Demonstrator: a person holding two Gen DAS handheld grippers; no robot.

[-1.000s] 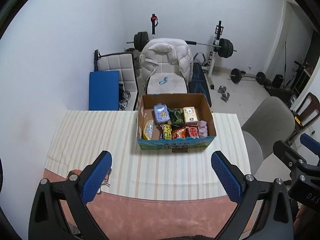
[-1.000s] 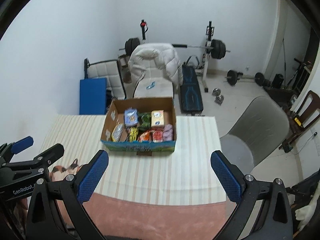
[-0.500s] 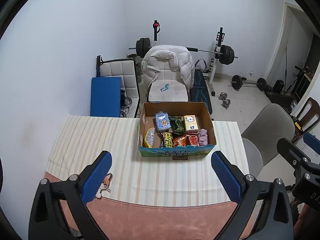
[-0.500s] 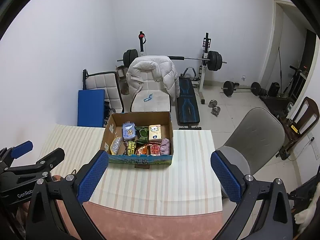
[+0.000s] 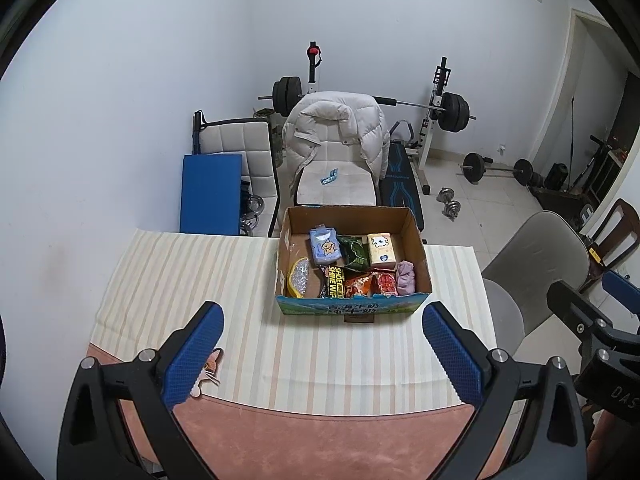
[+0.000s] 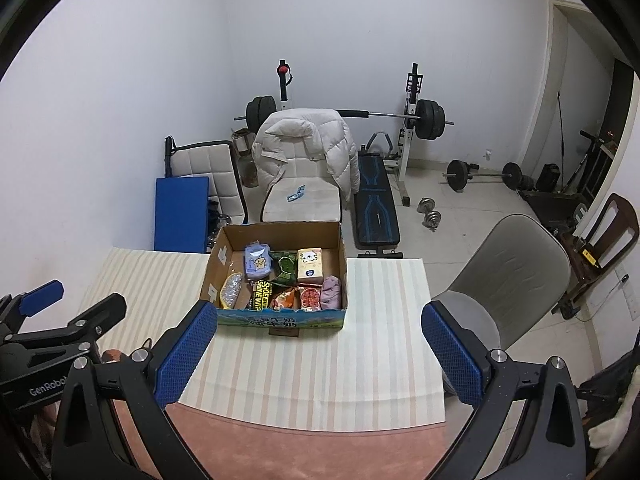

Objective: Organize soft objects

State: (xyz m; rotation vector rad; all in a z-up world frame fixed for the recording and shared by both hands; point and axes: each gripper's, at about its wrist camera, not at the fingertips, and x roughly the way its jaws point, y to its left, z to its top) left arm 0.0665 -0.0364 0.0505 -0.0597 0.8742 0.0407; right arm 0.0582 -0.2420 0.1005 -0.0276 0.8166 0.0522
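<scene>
Blue-padded left gripper (image 5: pixel 322 354) spread wide, nothing between the fingers, hovering over the near edge of the striped cream tablecloth (image 5: pixel 200 280) at lower centre of the left wrist view. Small cat-print item (image 5: pixel 208 368) lies by its left finger, partly hidden. Brown open cardboard box with a blue printed front (image 5: pixel 352 258) sits mid-frame on the cloth, well apart from both grippers. Inside, left to right: yellow-edged glittery pouch (image 5: pixel 299 278), pale blue star-print pack (image 5: pixel 325 247), black "SHOE SHINE" packet (image 5: pixel 335 282), dark green packet (image 5: pixel 354 254), orange snack bag (image 5: pixel 358 285), cream tissue pack (image 5: pixel 381 249), red packet (image 5: pixel 386 283), lilac soft cloth bundle (image 5: pixel 406 278) at the right wall. Right gripper (image 6: pixel 318 354) also wide apart, empty, low centre of the right wrist view. Grey chair (image 6: pixel 508 276) at right of the table.
</scene>
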